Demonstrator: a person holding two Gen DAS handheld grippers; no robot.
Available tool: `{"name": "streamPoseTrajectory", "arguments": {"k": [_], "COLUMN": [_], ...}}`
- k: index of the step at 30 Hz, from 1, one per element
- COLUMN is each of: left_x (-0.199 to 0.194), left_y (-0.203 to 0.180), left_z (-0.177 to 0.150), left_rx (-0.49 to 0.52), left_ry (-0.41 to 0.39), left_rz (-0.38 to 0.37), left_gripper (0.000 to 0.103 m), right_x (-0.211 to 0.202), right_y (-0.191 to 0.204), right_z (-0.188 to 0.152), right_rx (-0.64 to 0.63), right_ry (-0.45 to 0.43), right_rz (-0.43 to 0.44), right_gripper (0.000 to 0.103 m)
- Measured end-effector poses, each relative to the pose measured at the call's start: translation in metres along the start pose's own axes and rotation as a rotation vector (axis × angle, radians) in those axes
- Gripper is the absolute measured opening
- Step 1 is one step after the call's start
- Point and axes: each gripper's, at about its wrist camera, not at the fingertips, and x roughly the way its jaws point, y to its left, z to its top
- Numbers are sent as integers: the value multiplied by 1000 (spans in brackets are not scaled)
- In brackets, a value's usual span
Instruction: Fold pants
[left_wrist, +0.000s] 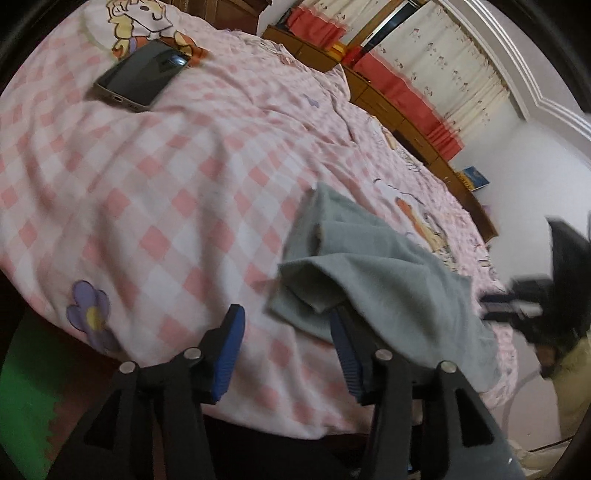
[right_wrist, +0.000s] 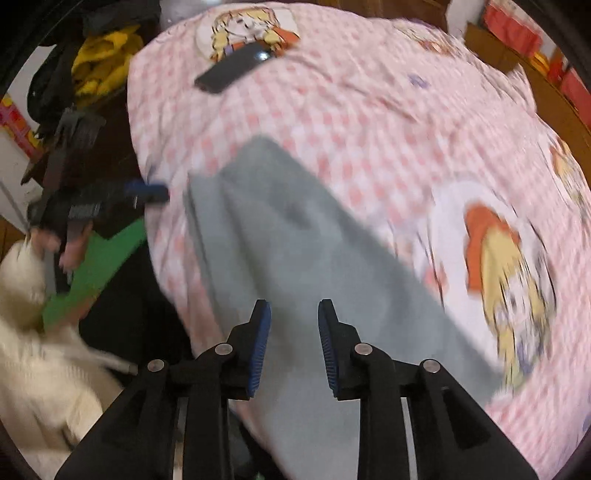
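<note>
Grey pants (left_wrist: 384, 277) lie folded along the near edge of a pink checked bed (left_wrist: 177, 192). My left gripper (left_wrist: 288, 332) is open at the pants' near end; the cloth drapes over its right finger (left_wrist: 343, 347). In the right wrist view the pants (right_wrist: 295, 258) stretch away from my right gripper (right_wrist: 293, 328), which is open just above the cloth. The left gripper (right_wrist: 147, 192) shows there at the pants' far end. The right gripper (left_wrist: 513, 306) shows at the right in the left wrist view.
A dark phone (left_wrist: 142, 75) lies on the bed's far side, also in the right wrist view (right_wrist: 236, 68). Wooden drawers (left_wrist: 402, 122) run along the bed's far edge. A green floor mat (left_wrist: 29, 387) lies below the bed. Clothes (right_wrist: 99, 55) hang at the left.
</note>
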Motion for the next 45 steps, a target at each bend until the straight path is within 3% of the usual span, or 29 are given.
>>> {"name": "streamPoseTrajectory", "arguments": {"k": [4,11,18,25,27,31,34,35,37,39,42,45], "left_x": [3,7,17,25,30,37,36,36,27,17,7,8], "left_y": [-8,-29,-26,-27,-28,-27,-25,-25,-26,-30,-36,-32], "left_z": [5,20,31,36,36,32,28,28,26,25,23,18], "left_rx": [-47,-56,-121,-129,-133,-165,-172,-170,-172,-160,-123,-107], "left_ry": [8,1,-3,-8,-7,-3,-10,-7,-28,-55,-85,-65], "left_rz": [-17,-48,-7,26,43,45,47,42,26,17,52,87], "left_gripper": [51,52,54,53,52,43,13,10,8,8,7,7], "right_x": [38,84,113,118,118,109,92,84,71,66,77,96], "right_y": [5,22,33,37,37,39,37,37,36,34,25,15], "right_z": [56,111,113,105,101,94,91,91,94,99,106,110], "right_rx": [-57,-181,-292,-306,-303,-296,-280,-271,-256,-242,-193,-160], "right_ry": [-1,42,125,93,87,35,-26,-61,-112,-159,-170,-164], "right_rz": [53,129,146,150,160,158,160,165,172,122,63,41], "right_gripper": [27,27,27,26,13,8,7,7,7,7,7,7]}}
